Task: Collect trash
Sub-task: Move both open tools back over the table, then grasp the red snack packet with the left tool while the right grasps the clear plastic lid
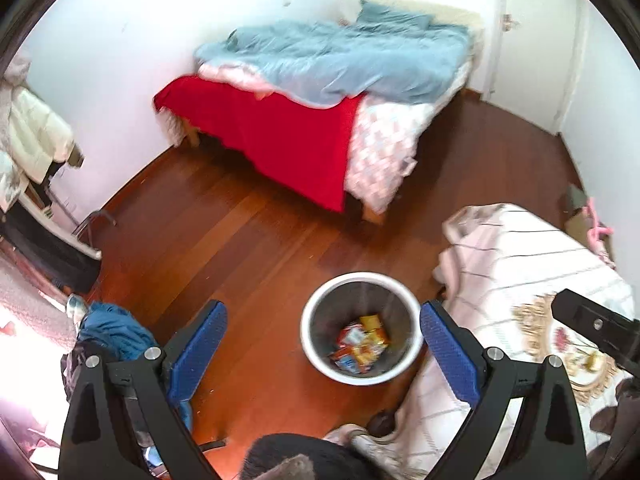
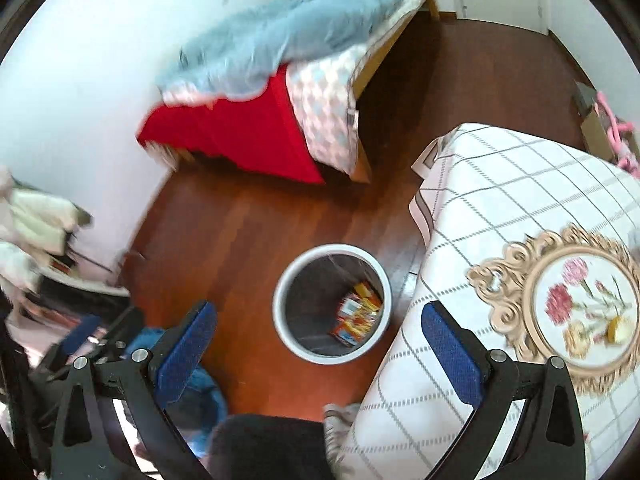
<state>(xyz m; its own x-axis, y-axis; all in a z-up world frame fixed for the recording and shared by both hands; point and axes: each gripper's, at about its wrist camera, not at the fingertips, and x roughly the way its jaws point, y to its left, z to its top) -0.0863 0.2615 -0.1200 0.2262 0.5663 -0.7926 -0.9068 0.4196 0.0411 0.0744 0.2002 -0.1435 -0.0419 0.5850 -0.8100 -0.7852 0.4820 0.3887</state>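
A round white-rimmed waste bin (image 1: 320, 360) stands on the wooden floor and holds several orange and yellow wrappers (image 1: 360, 344). My left gripper (image 1: 322, 354) is open and empty, high above the bin. My right gripper (image 2: 318, 346) is open and empty, also above the bin (image 2: 286, 328), whose wrappers (image 2: 358, 316) show inside. A small yellow scrap (image 2: 618, 330) lies on the floral placemat (image 2: 568, 296) on the checked tablecloth (image 2: 500, 184). The right gripper's black body (image 1: 596, 332) shows over that table in the left wrist view.
A bed (image 1: 320, 80) with blue duvet and red blanket stands against the far wall. A table under the checked cloth (image 1: 520, 248) is right of the bin. Blue clothing (image 1: 112, 328) lies on the floor at left. A coat rack (image 1: 28, 140) stands far left.
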